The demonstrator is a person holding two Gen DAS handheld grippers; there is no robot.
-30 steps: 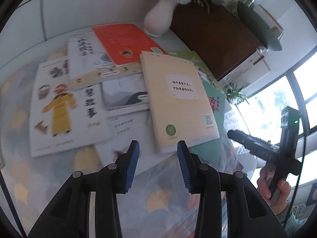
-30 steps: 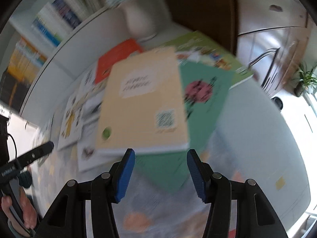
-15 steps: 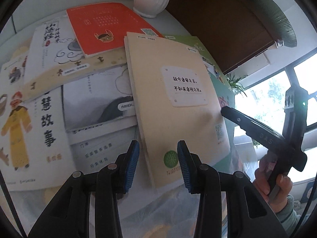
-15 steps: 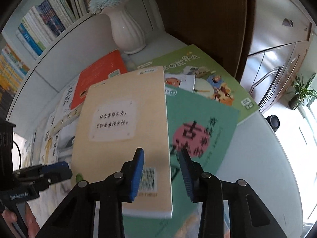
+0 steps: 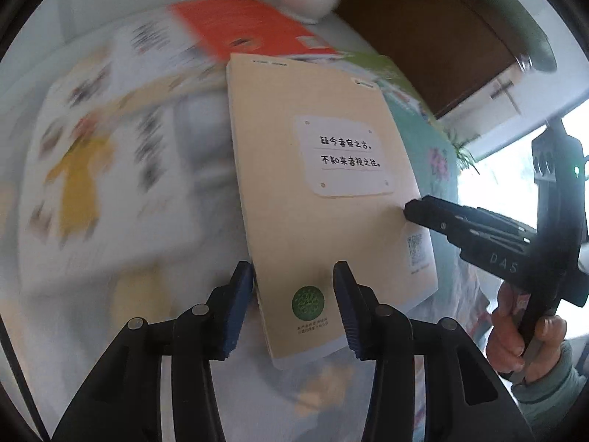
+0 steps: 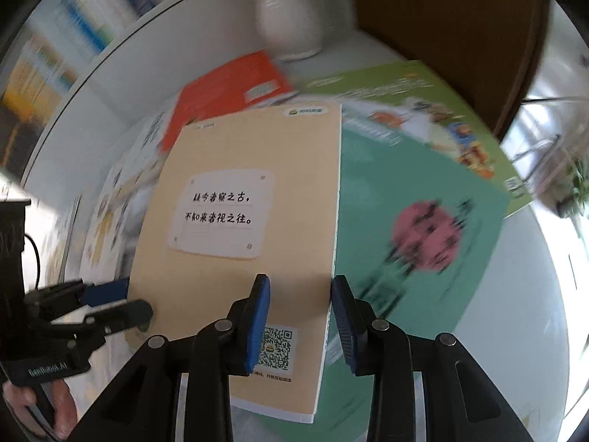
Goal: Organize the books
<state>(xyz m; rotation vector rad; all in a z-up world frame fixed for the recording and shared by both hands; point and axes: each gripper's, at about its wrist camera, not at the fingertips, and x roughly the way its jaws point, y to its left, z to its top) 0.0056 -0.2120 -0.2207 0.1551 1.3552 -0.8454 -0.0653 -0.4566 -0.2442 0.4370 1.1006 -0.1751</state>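
left wrist view: the left claw (image 5: pixel 292 294) hovers over the near left corner of the cream book (image 5: pixel 324 191), its blue pads parted and straddling the book's left edge and green seal; its jaws have just been opening and do not press the cover. the right claw (image 5: pixel 412 211) reaches in from the right, its dark tip at the book's right edge. in the right wrist view, the right claw (image 6: pixel 300 316) stands partly open astride the book's right edge near the qr code; whether the pads touch the paper cannot be told. the cream book lies on top of a teal book (image 6: pixel 416 243), with an orange book (image 6: pixel 228 92), a green book (image 6: pixel 405 99) and a white vase (image 6: pixel 287 18) behind. bare worktop (image 6: pixel 515 294) lies open to the right.
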